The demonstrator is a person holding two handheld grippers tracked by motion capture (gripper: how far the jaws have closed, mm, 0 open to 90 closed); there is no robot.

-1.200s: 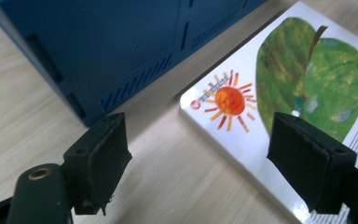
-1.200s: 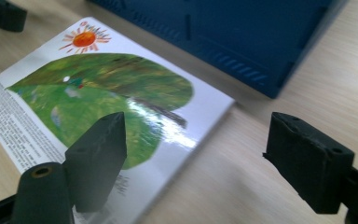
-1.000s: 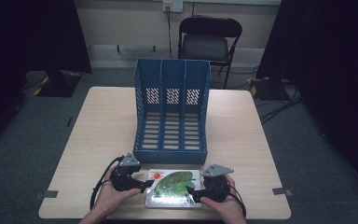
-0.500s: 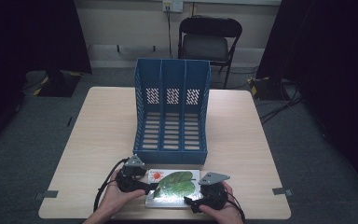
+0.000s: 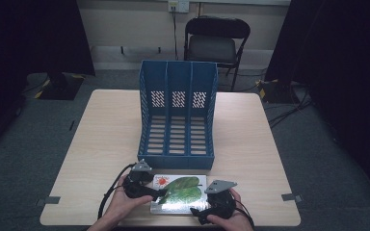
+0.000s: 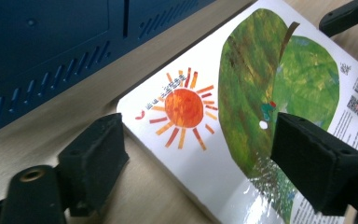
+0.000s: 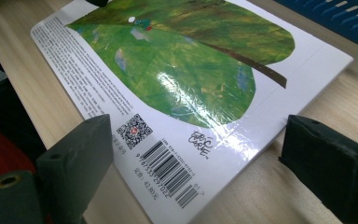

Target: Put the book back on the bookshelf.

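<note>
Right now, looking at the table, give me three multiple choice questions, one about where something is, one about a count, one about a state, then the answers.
1. Where does the book lie?
A. inside the rack
B. on the table in front of the rack
C. on the chair

2. How many compartments has the blue file rack?
A. two
B. three
C. five

3. How is the book?
A. lying flat, closed
B. standing upright
C. open

Answers: 1 B, it lies between rack and table's near edge. 2 B, two dividers make three slots. 3 A, its leaf cover faces up.
</note>
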